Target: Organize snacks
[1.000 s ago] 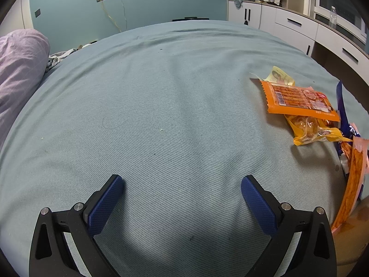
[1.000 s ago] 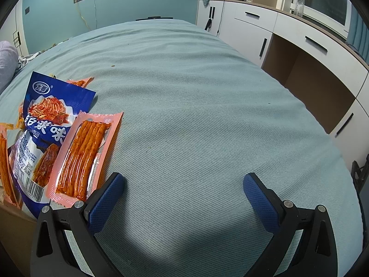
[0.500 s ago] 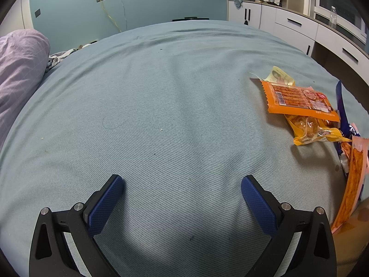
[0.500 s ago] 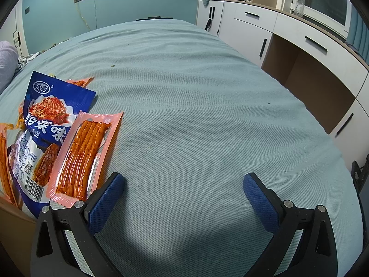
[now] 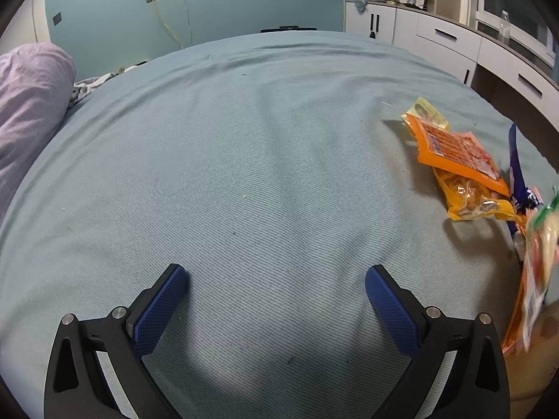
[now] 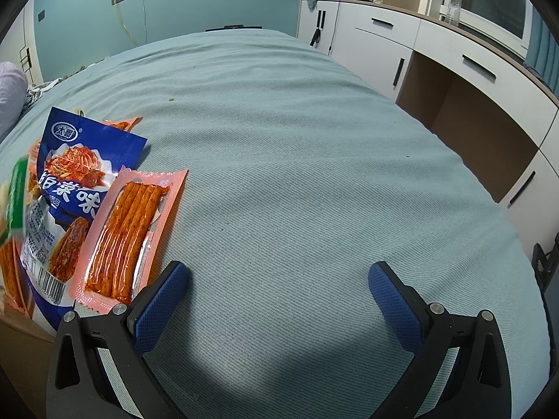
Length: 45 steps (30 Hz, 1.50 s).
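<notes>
Both your left gripper (image 5: 276, 276) and right gripper (image 6: 277, 274) are hanging spread apart, empty. At frame left, the stick pack (image 6: 127, 235) is looking light, floppy and slick; grab its flat sealed edge.

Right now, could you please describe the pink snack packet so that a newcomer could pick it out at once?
On the teal bed, look at the snack pile near the right gripper's left finger. The pink packet lies partly on a blue bag; unlike its neighbours, it has a clear window showing long orange-red sticks side by side.
</notes>
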Available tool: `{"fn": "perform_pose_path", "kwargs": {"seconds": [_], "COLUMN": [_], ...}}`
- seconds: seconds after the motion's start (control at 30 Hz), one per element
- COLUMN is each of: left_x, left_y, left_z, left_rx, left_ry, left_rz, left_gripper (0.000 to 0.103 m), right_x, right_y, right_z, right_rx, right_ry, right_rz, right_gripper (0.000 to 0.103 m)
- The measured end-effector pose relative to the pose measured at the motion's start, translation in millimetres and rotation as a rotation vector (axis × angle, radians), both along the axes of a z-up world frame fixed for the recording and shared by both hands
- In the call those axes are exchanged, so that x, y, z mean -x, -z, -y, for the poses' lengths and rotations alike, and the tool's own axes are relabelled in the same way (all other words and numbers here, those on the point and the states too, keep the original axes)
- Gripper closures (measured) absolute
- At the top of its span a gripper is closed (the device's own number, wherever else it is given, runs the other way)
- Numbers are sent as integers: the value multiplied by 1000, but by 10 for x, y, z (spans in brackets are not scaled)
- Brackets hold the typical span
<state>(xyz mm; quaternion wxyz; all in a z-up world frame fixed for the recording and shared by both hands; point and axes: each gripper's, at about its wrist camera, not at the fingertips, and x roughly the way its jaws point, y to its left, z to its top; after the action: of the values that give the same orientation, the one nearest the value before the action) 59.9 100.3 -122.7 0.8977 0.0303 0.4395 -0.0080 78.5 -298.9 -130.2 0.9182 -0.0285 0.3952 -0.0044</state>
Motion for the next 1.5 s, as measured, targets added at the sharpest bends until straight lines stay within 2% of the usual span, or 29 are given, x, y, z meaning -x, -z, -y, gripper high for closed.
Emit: {"fn": "perform_pose_path", "kwargs": {"seconds": [0.4, 0.53, 0.57, 0.63, 0.73, 0.8, 0.9, 0.93, 1.0, 1.1, 1.17, 1.23, 1.3, 1.33, 1.43, 1.5], "left_x": [7, -27, -43, -58, -40, 26, 140, 172, 278, 426, 594, 781, 921, 991, 1179, 1280], "left_y": [12, -17, -30, -60, -176, -365, -707, -800, -1058, -1381, -1555, -1675, -1759, -1791, -1874, -1888], "left_z": [81, 62, 50, 42, 24, 19, 30, 38, 85, 168, 241, 325, 363, 402, 482, 577], "left_rx": [-34, -13, 1, 11, -9, -36, -51, -49, -38, -55, -122, -199, -219, -210, -147, -138], "left_ry": [-9, -18, -23, -13, -21, -54, -101, -108, -114, -133, -183, -227, -214, -190, -81, -22], "left_rz": [2, -28, -46, -73, -100, -58, 13, 25, 45, 47, 60, 90, 118, 128, 140, 119], "left_gripper": [0, 0, 0, 0, 0, 0, 0, 0, 0, 0, 0, 0, 0, 0, 0, 0], "right_x": [-4, -7, -38, -107, -174, -131, -33, 13, 161, 515, 802, 1098, 1315, 1369, 1431, 1439], "right_y": [3, 11, 16, -30, -109, -175, -319, -412, -737, -1229, -1450, -1608, -1681, -1699, -1708, -1669], "right_z": [-16, -151, -152, -80, -31, -20, 6, 7, 1, -87, -169, -251, -305, -324, -351, -431], "right_rx": [5, 88, 84, 10, -42, -81, -185, -186, -190, -209, -161, -48, 31, 16, -186, -240], "right_ry": [2, 17, 13, 3, -46, -62, -14, 10, 44, 17, 36, 143, 266, 262, 75, -8], "right_rz": [-2, 10, -7, -48, -194, -245, -332, -323, -207, -5, 99, 188, 218, 215, 137, 83], "right_gripper": [0, 0, 0, 0, 0, 0, 0, 0, 0, 0, 0, 0, 0, 0, 0, 0]}}
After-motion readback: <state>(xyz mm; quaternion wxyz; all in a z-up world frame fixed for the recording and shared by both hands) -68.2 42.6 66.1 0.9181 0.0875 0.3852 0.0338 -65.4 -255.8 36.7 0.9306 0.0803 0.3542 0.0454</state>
